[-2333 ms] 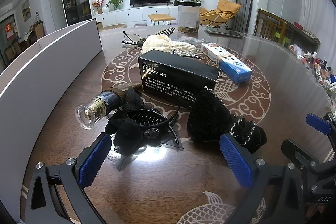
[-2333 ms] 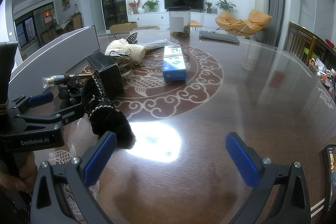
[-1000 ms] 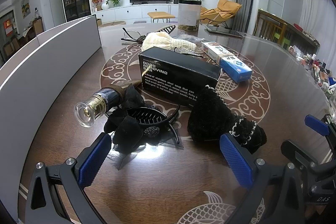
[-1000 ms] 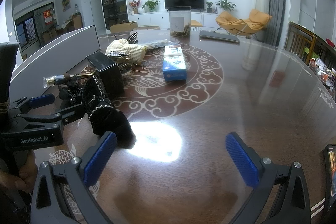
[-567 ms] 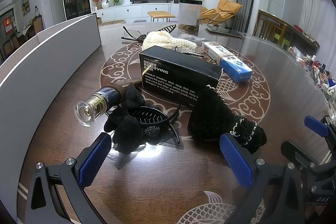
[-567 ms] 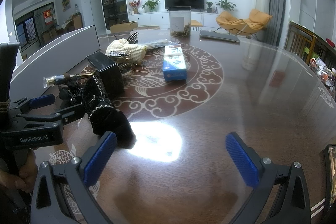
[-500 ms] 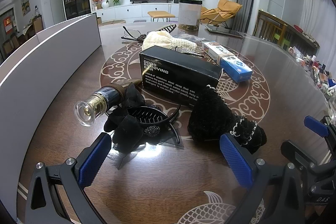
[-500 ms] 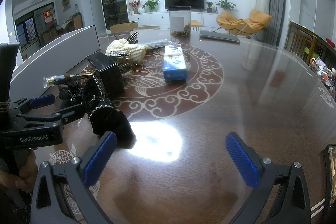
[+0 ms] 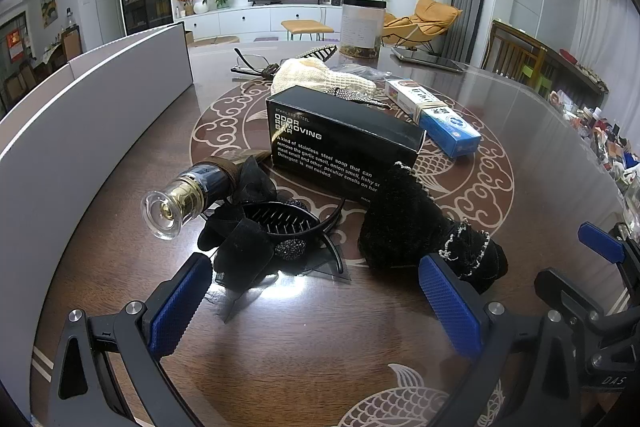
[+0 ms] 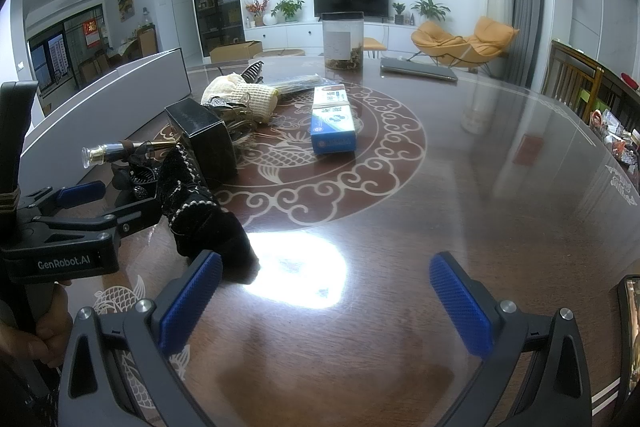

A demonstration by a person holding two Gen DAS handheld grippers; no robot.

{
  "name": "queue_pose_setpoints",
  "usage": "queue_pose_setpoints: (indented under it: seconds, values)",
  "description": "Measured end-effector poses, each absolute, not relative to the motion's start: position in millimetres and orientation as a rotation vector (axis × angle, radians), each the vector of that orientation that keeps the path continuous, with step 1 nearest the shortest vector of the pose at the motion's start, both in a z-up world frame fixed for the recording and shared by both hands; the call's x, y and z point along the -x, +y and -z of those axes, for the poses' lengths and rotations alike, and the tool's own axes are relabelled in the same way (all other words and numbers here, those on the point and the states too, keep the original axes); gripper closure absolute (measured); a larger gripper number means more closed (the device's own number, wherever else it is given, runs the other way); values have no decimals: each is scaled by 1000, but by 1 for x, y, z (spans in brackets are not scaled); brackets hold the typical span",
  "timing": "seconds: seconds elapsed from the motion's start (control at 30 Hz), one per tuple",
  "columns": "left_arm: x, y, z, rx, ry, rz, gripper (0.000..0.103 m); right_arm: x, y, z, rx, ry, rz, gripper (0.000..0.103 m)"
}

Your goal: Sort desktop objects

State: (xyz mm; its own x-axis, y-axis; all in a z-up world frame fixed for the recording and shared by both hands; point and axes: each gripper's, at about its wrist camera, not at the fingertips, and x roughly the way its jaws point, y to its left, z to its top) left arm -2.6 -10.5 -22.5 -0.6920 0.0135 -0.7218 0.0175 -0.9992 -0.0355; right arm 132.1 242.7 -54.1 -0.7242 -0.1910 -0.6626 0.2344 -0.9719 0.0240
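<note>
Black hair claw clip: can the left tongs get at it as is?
Probably yes. The left tongs are open, with the hair claw clip just ahead between the pads; only its black bow lies in front.

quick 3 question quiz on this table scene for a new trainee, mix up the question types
1. True or false: the left gripper is shut on the black hair claw.
2. Which item lies nearest the left gripper's right finger? A) blue toothpaste box B) black beaded fabric piece C) clear jar
3. Fill in: the black box is labelled "odor removing ___".

Key:
1. False. Both the left gripper and the right gripper are open and hold nothing.
2. B
3. bar
</note>
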Motion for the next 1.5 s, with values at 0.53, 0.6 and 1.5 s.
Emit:
queue_pose_setpoints:
  seconds: [0.53, 0.6, 1.5]
  values:
    - [5, -13, 24, -1264, 72, 2862, 0, -132, 242, 54, -1036, 82, 2714, 0]
    - [6, -14, 25, -1267, 71, 2858, 0, -132, 241, 54, -1037, 81, 2713, 0]
    - [6, -14, 23, -1256, 69, 2871, 0, -132, 241, 56, -1064, 80, 2686, 0]
